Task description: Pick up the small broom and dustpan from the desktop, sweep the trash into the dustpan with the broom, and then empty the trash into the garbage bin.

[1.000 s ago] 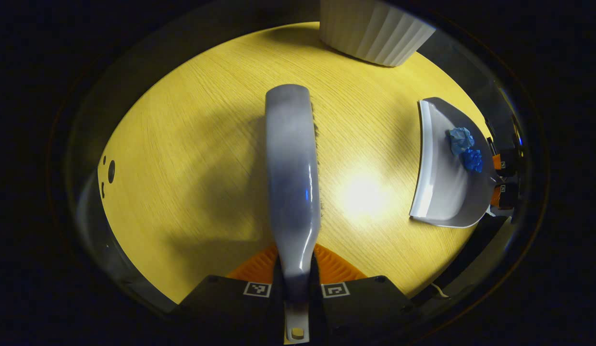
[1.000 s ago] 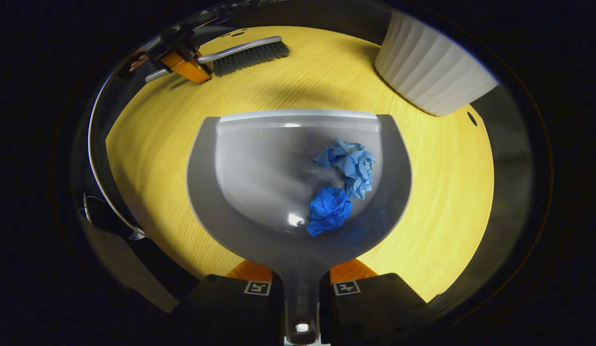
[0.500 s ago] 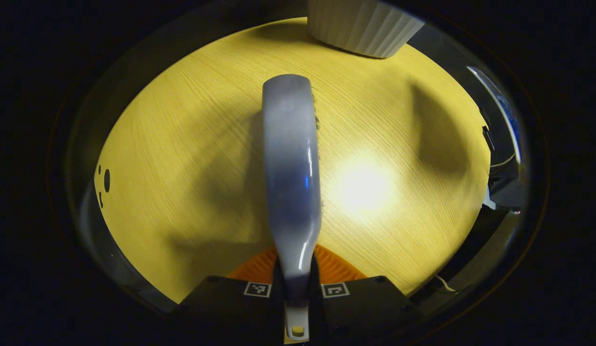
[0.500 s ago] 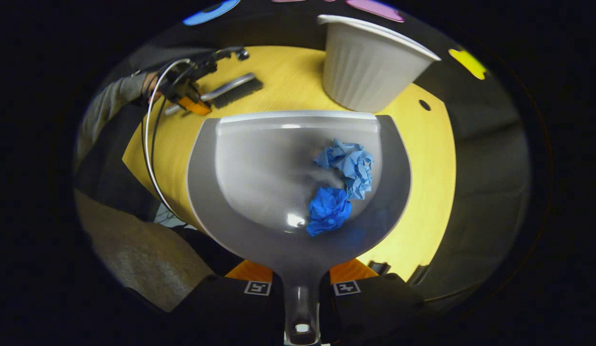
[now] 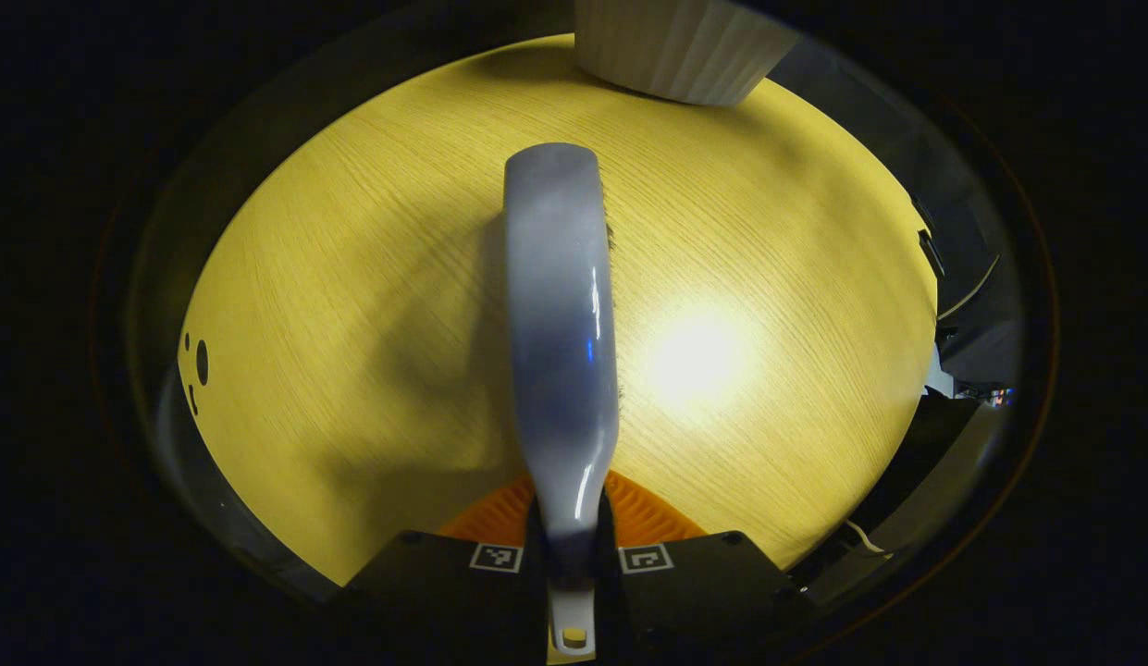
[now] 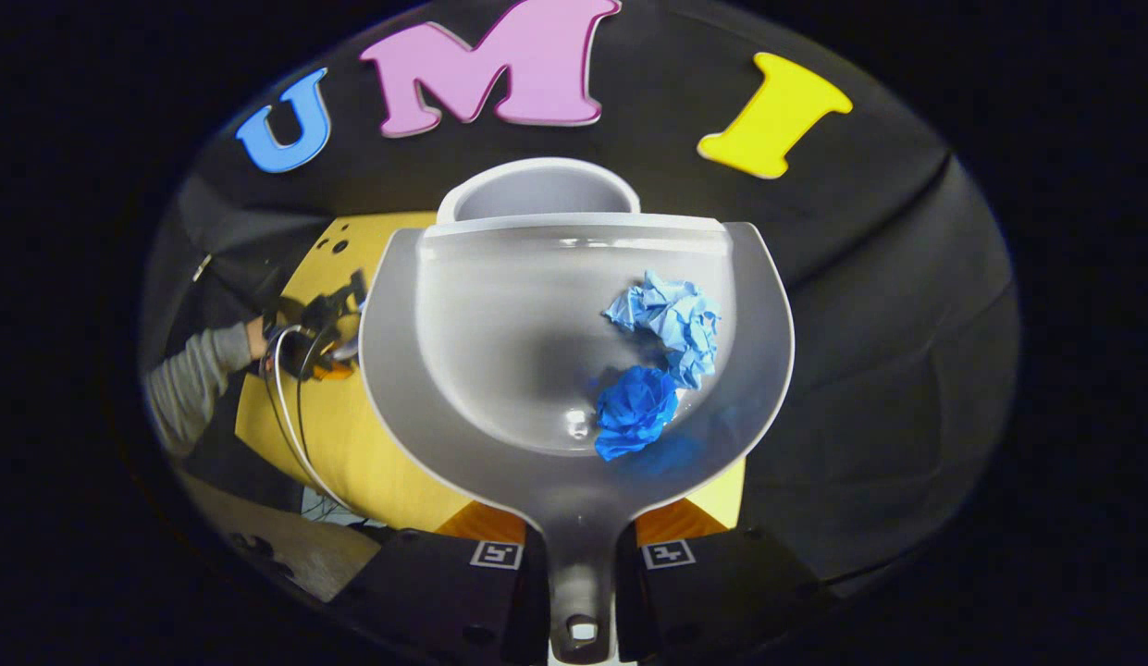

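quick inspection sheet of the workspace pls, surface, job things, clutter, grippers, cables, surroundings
surface: yellow wood-grain desktop, small holes near one edge.
job's things: broom over the desktop; dustpan raised toward the white ribbed bin, holding a pale blue wad and a dark blue wad.
clutter: nothing seen.
grippers: left gripper shut on broom handle; right gripper shut on dustpan handle.
cables: looped cables by the sleeve.
surroundings: black cloth wall.

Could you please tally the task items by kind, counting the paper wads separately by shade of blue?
Broom: 1
Dustpan: 1
Garbage bin: 1
Light blue paper wad: 1
Dark blue paper wad: 1
Total: 5
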Demonstrator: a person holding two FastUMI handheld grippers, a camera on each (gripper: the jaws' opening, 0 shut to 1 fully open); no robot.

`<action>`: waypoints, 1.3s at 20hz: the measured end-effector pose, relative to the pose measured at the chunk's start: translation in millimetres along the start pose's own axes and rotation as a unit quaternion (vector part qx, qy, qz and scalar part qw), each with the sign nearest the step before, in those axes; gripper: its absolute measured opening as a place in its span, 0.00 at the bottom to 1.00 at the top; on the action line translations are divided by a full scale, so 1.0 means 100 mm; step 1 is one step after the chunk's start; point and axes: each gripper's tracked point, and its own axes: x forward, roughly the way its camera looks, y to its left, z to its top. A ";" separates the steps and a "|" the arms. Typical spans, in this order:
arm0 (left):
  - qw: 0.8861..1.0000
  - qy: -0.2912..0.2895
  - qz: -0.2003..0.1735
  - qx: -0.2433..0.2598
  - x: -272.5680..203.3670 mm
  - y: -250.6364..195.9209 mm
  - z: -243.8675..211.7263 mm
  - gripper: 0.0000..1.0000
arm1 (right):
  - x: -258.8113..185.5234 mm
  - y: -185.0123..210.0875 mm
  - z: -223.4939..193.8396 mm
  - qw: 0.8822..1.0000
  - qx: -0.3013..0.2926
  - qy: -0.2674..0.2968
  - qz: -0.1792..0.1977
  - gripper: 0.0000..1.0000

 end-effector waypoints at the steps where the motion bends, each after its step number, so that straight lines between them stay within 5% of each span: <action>1: 1.000 0.000 0.000 0.000 0.00 -0.01 0.00 0.23 | 0.05 -0.03 0.07 1.000 -0.001 -0.009 -0.008 0.32; 8: 1.000 -0.004 0.004 0.001 0.03 -0.01 0.00 0.23 | 0.20 -0.19 0.06 0.990 -0.082 -0.015 -0.111 0.32; 18: 1.000 -0.009 0.000 0.002 0.05 -0.01 0.00 0.23 | 0.15 -0.90 0.09 0.961 -0.206 0.031 -0.180 0.32; 26: 1.000 -0.014 -0.003 0.007 0.05 -0.02 0.01 0.23 | 0.05 -0.98 0.45 0.883 -0.400 0.050 -0.241 0.32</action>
